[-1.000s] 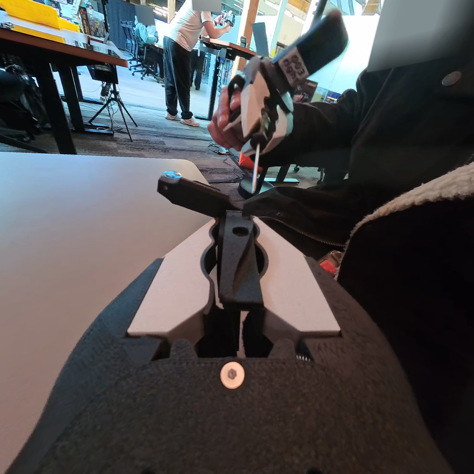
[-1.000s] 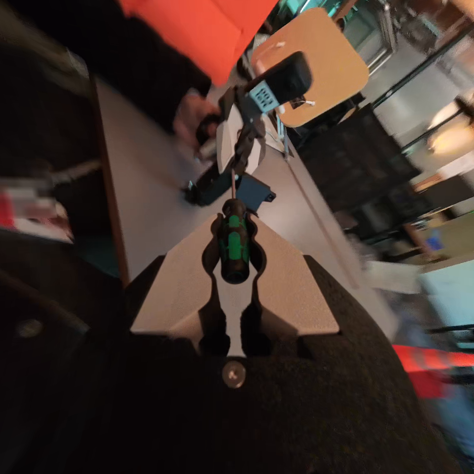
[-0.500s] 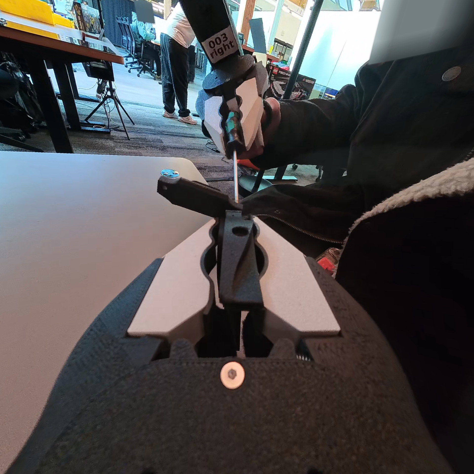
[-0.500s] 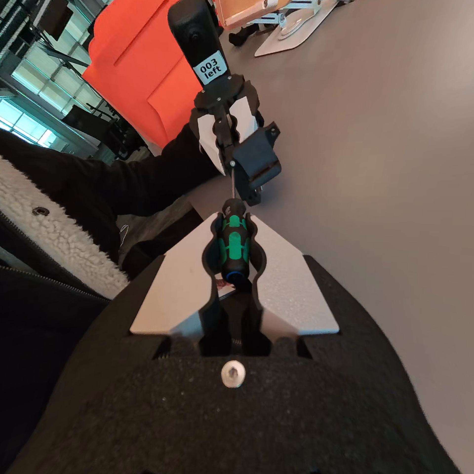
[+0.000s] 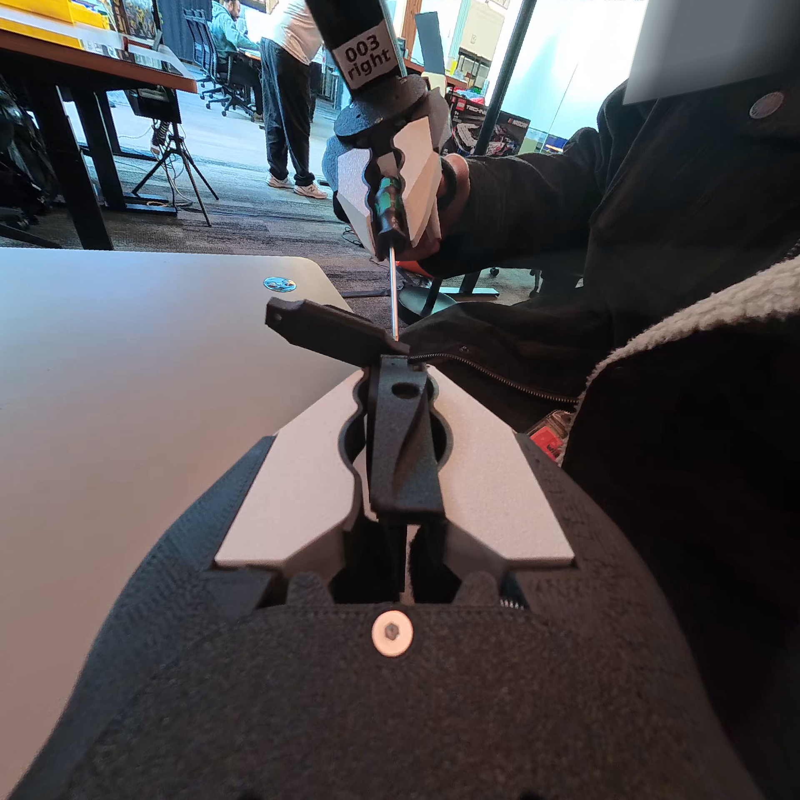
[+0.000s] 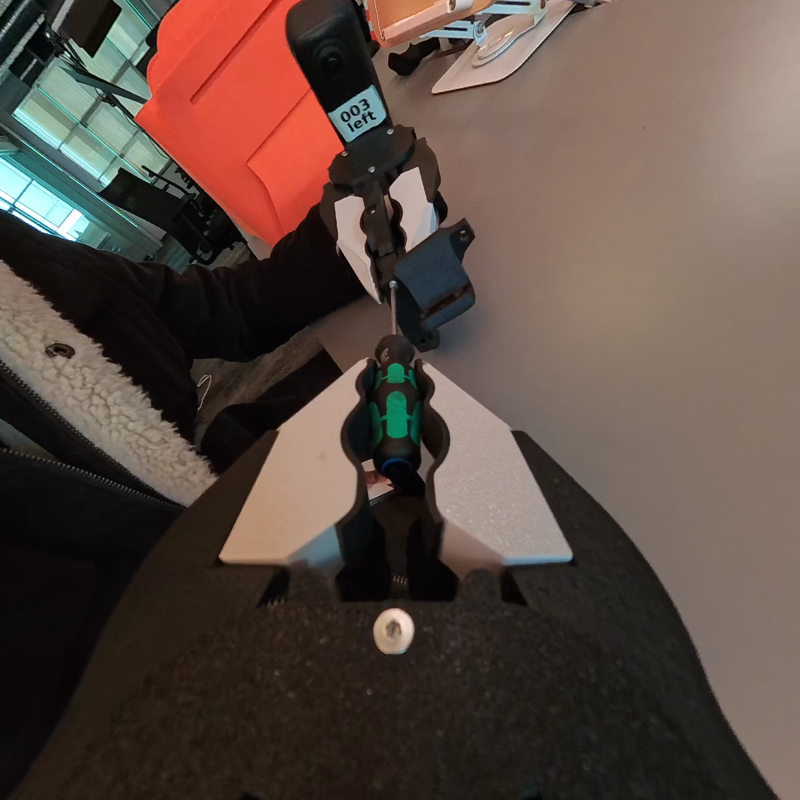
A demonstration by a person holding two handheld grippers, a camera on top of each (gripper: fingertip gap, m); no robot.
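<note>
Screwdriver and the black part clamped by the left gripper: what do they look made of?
Screwdriver: the handle looks like hard black plastic with green, probably rubbery, grip pads; the thin shaft shines like bare steel. Black part: matte and finely grained, which suggests 3D-printed plastic, though I cannot be sure. A small bright screw head sits where the shaft tip meets it.

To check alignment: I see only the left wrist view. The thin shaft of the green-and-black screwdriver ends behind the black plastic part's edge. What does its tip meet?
Observer: In the right wrist view, the tip of the green-and-black screwdriver meets a small silver screw head on the black plastic part.
Operator: How does the part's hidden side look?
Observer: A box-shaped block with a slot opening, turned toward the right hand-held gripper.
Operator: And the handle's rear end?
Observer: It has a blue ring and lies between the fingers.
</note>
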